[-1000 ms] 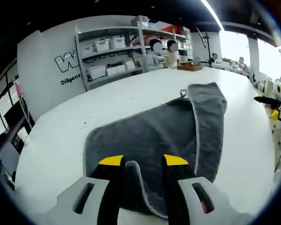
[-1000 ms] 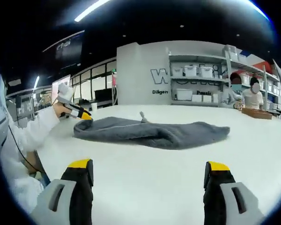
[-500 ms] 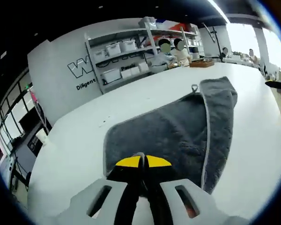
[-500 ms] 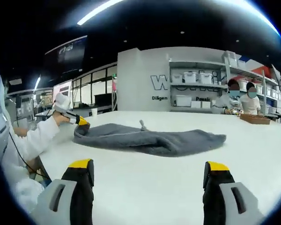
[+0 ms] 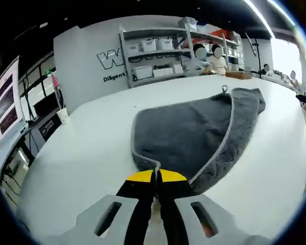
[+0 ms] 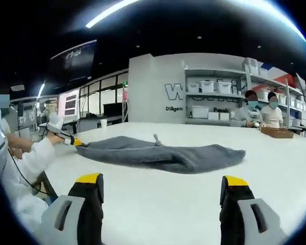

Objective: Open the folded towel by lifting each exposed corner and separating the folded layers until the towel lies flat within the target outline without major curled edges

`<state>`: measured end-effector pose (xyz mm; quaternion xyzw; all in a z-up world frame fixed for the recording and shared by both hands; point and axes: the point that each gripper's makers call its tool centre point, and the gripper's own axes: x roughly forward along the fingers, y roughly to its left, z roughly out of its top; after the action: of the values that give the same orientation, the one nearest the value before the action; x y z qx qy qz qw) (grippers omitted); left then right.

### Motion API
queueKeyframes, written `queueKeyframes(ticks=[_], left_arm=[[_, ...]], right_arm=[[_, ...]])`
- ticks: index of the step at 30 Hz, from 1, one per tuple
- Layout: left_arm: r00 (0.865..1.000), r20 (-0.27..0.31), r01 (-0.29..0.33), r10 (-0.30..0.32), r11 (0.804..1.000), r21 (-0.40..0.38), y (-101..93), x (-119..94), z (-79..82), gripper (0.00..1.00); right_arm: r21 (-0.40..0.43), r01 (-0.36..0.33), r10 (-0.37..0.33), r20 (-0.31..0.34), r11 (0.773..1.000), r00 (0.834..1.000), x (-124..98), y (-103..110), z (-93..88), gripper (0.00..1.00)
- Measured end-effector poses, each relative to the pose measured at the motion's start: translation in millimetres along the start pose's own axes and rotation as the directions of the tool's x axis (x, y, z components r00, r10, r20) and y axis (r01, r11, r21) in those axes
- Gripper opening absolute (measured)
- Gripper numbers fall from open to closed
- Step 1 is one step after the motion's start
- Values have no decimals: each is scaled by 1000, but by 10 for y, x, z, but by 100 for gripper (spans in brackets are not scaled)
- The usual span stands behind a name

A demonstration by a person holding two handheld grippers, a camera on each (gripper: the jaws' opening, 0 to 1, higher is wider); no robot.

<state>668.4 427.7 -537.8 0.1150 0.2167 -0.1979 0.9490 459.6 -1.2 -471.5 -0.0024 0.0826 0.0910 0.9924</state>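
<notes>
A dark grey towel (image 5: 194, 132) with a pale hem lies folded on the white table (image 5: 81, 153); its upper layer stretches toward me. My left gripper (image 5: 154, 176) is shut on the towel's near corner, held a little above the table. In the right gripper view the same towel (image 6: 163, 153) lies as a long low heap across the table, and the left gripper (image 6: 74, 142) holds its left end, with a white sleeve (image 6: 28, 158) behind it. My right gripper (image 6: 160, 182) stands open above bare table, well short of the towel.
Shelves with white bins (image 5: 158, 51) line the back wall. Two people (image 6: 260, 109) sit at the table's far end by a wooden tray (image 6: 278, 132). The table edge (image 5: 20, 173) drops off at the left.
The left gripper, open around the towel corner a second ago, has shut on it and pulled it back and left, stretching the layer out. The right gripper has stayed open and still.
</notes>
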Motion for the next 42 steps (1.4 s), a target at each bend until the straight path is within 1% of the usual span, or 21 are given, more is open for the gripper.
queueKeyframes(ticks=[4, 7, 12, 14, 16, 18, 22, 25, 28, 31, 33, 34, 35, 37, 39, 41, 42], left_arm=[[1000, -3, -25, 25, 999, -25, 68, -55, -121, 2], [999, 6, -36, 36, 998, -53, 118, -99, -165, 2], [998, 29, -51, 53, 996, -75, 110, -204, -199, 5], [997, 36, -62, 66, 995, -81, 120, -255, -209, 8], [996, 45, -70, 75, 992, -104, 141, -307, -210, 12], [996, 42, -72, 77, 991, -116, 147, -351, -214, 16], [998, 64, -21, 30, 991, -132, 69, -417, -169, 22], [997, 70, -8, 18, 990, -142, 63, -467, -143, 31], [997, 73, 34, -23, 987, -156, 28, -529, -113, 41], [993, 86, 93, -81, 984, -149, -58, -574, -63, 48], [988, 91, 139, -128, 983, -119, -144, -614, -27, 50], [984, 87, 167, -157, 979, -117, -193, -623, -24, 50], [977, 78, 209, -200, 969, -132, -268, -630, -31, 51], [964, 97, 260, -248, 956, -138, -354, -625, 13, 56], [954, 119, 291, -275, 946, -140, -410, -617, 77, 61], [946, 125, 316, -300, 939, -139, -474, -609, 128, 66], [943, 128, 325, -308, 936, -139, -498, -603, 151, 68]], right_arm=[[-7, 7, -7, 1, 1000, 1000, -32, -8, 20, 95], [-11, 4, -4, 5, 1000, 1000, -46, 0, 39, 95], [-18, -8, 8, 3, 1000, 1000, -47, 52, 51, 95], [-23, -10, 10, -1, 1000, 1000, -50, 59, 51, 95], [-27, -8, 8, -2, 1000, 1000, -51, 59, 51, 94], [-30, -3, 3, -6, 1000, 1000, -49, 49, 41, 94], [-34, 18, -19, -23, 999, 1000, -12, -8, -16, 93], [-42, 29, -31, -47, 999, 998, 30, -39, -81, 93], [-37, 40, -42, -63, 999, 997, 102, -120, -115, 93], [-33, 50, -52, -74, 998, 996, 182, -220, -78, 92], [-46, 34, -38, -73, 998, 997, 259, -300, 16, 92], [-49, 25, -29, -73, 998, 997, 296, -335, 66, 92], [-62, 8, -13, -70, 998, 997, 347, -374, 146, 93], [-85, -13, 7, -72, 996, 997, 421, -423, 245, 93], [-124, -38, 27, -89, 992, 996, 519, -496, 338, 93], [-172, -76, 55, -124, 982, 991, 644, -587, 412, 93], [-183, -87, 62, -140, 979, 988, 700, -636, 436, 93]])
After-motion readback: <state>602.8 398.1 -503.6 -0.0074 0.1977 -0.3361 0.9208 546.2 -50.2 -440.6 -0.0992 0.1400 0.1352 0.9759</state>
